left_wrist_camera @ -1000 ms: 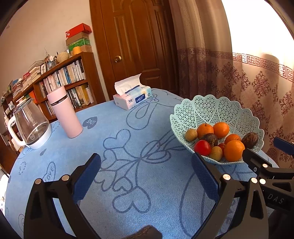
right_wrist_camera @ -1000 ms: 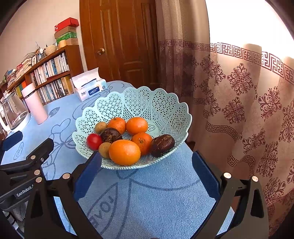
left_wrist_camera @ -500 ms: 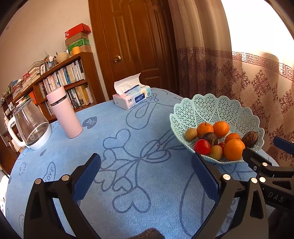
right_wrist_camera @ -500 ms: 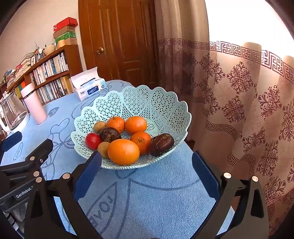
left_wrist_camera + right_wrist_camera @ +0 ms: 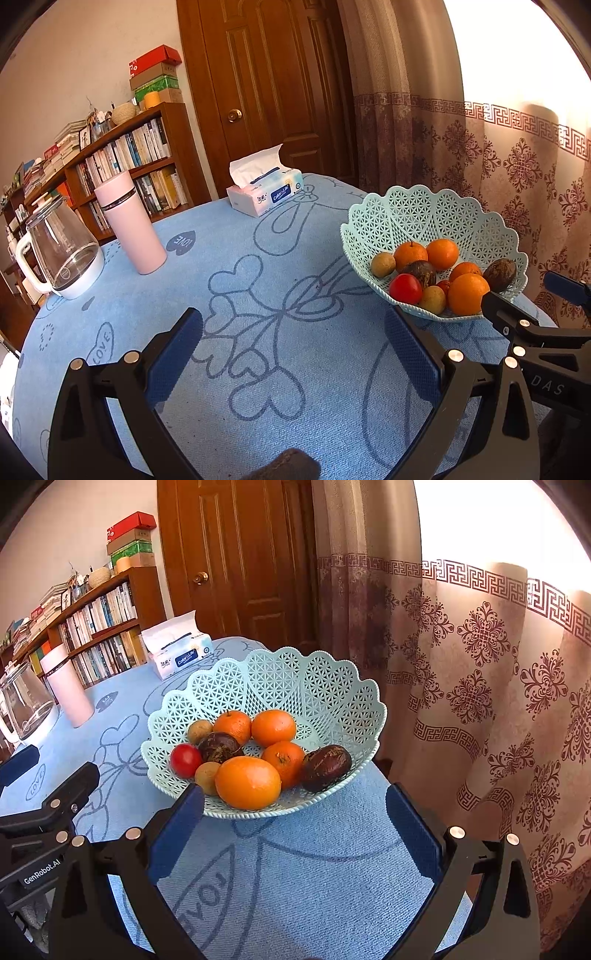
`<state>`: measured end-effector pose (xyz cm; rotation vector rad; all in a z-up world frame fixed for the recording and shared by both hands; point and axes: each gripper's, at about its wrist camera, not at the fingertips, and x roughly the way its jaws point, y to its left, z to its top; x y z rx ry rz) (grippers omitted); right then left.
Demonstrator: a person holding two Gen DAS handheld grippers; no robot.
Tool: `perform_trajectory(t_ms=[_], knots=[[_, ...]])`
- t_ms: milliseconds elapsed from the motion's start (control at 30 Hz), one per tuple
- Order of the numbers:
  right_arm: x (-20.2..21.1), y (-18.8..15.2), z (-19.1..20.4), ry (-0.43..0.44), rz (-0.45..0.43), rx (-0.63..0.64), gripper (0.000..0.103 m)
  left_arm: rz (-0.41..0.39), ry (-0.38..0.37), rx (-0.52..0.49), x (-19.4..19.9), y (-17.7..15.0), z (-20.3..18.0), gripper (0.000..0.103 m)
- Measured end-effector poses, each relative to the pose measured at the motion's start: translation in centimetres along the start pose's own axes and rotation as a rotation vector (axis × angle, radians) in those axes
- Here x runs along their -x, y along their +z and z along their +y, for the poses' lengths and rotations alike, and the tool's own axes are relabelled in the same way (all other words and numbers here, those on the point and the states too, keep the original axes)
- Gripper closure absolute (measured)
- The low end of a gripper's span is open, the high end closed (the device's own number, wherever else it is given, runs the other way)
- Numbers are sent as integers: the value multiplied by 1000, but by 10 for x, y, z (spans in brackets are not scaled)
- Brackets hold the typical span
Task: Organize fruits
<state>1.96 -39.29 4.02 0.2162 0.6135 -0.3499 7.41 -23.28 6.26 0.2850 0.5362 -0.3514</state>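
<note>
Landmark: the pale green lattice basket (image 5: 317,686) stands on the blue cloth-covered desk (image 5: 258,354), near the desk edge next to the patterned curtain (image 5: 480,635).
Fruit: all of it lies inside the basket. A big orange (image 5: 248,782) sits at the front rim, with three smaller oranges behind it (one of them (image 5: 273,727) toward the back).
Dark fruit: one brown-purple fruit (image 5: 327,767) lies to the right of the big orange, another (image 5: 220,746) nearer the basket's middle.
Small fruit: a red tomato (image 5: 185,760) sits at the basket's left side, with two small tan fruits next to it, one (image 5: 199,731) behind and one in front.
Right hand-held gripper (image 5: 294,823): fingers spread wide, empty, held just in front of the basket and not touching it.
Left hand-held gripper (image 5: 293,350): fingers spread wide, empty, over bare cloth to the left of the basket.
Tissue pack (image 5: 264,195): beyond the basket, toward the wooden door (image 5: 266,85).
Pink flask (image 5: 130,228): upright, well to the left of the basket.
Glass kettle (image 5: 61,251): just beyond the flask, farther from the basket.
Bookshelf (image 5: 122,162): behind the desk, against the wall.
</note>
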Motion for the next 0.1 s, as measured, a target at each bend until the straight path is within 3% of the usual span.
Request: perform_trajectory(t_ms=[100], knots=[[-1,0,0,0,1,1,3,10,14,1,2,-4,4,5]])
